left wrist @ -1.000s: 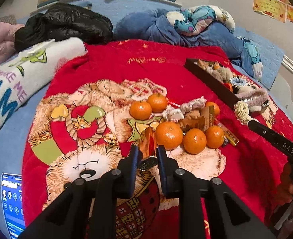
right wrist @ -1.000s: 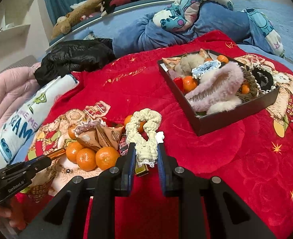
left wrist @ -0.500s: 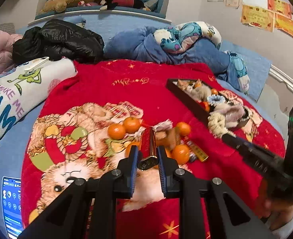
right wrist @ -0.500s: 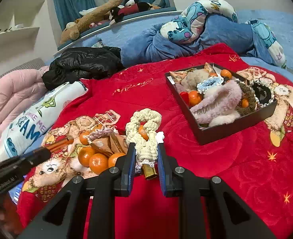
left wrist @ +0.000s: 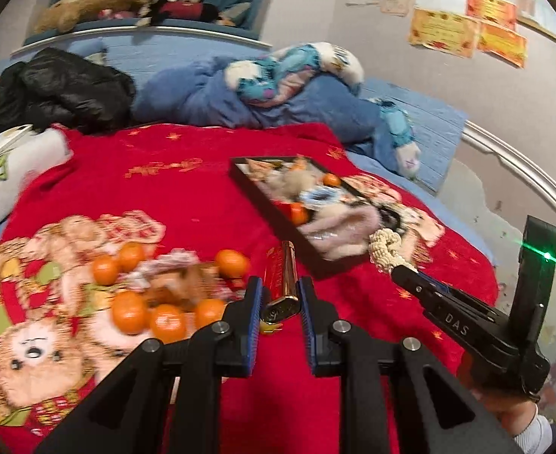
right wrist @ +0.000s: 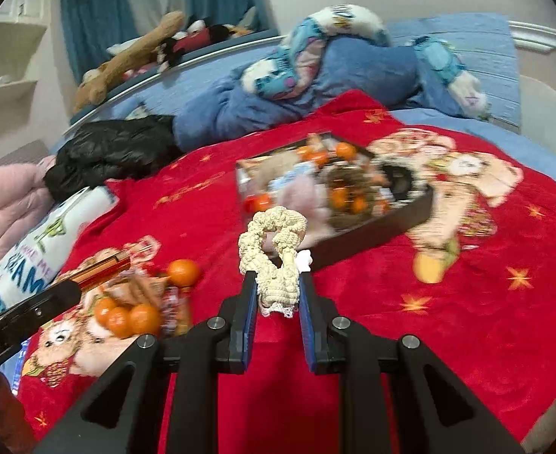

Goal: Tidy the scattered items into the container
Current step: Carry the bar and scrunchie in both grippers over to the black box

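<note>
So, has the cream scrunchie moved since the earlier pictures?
Yes. The cream scrunchie, clamped in the right tongs, has left the tangerine pile and moved toward the black box, now overlapping its near edge in view.

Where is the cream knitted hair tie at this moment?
The cream knitted hair tie is clamped in the right gripper, held above the red blanket just in front of the black box.

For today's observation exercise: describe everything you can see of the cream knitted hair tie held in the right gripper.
The hair tie is cream, with a bumpy knitted or crocheted texture, twisted into a loop with an open hole near the top. A bit of white lace shows at its lower end. The right gripper is shut on its lower part, holding it upright above the red blanket, apart from the dark box behind it.
</note>
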Demonstrator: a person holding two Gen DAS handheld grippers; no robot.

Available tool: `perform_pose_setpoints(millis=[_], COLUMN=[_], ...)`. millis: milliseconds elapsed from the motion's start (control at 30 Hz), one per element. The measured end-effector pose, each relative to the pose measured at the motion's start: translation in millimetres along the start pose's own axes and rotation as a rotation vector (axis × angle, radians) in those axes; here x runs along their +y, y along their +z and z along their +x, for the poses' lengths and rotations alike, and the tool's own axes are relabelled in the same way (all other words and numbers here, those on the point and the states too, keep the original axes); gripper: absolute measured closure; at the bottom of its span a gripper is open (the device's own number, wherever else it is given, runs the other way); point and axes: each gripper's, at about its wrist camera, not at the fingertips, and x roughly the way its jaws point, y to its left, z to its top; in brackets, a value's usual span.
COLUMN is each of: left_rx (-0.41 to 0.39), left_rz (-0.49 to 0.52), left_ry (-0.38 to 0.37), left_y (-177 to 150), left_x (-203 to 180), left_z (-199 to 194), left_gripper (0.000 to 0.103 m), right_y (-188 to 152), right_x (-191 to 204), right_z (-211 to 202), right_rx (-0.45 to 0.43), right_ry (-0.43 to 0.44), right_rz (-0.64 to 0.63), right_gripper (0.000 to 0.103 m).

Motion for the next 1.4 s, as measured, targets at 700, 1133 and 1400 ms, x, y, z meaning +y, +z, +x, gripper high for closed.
perform_pose_setpoints(millis=[700, 1133, 1400], left_rx=[0.078, 0.082, 0.064], left_rz=[0.091, 0.16, 0.172], left_ry=[-0.04, -0.055, -0.035], left_y=[-10, 42, 103], left_x=[-63, -79, -78], left_z=[38, 55, 89], left_gripper=[0.083, 0.083, 0.083], right_y=[5, 53, 102], right_x=[-36, -31, -38], right_z=[-18, -18, 8], right_rx=[-0.02, -0.026, 0.006], right_ry=[-0.038, 0.001, 0.037], right_rz=[-0.009, -0.021, -0.046], right_gripper=[0.083, 0.083, 0.083])
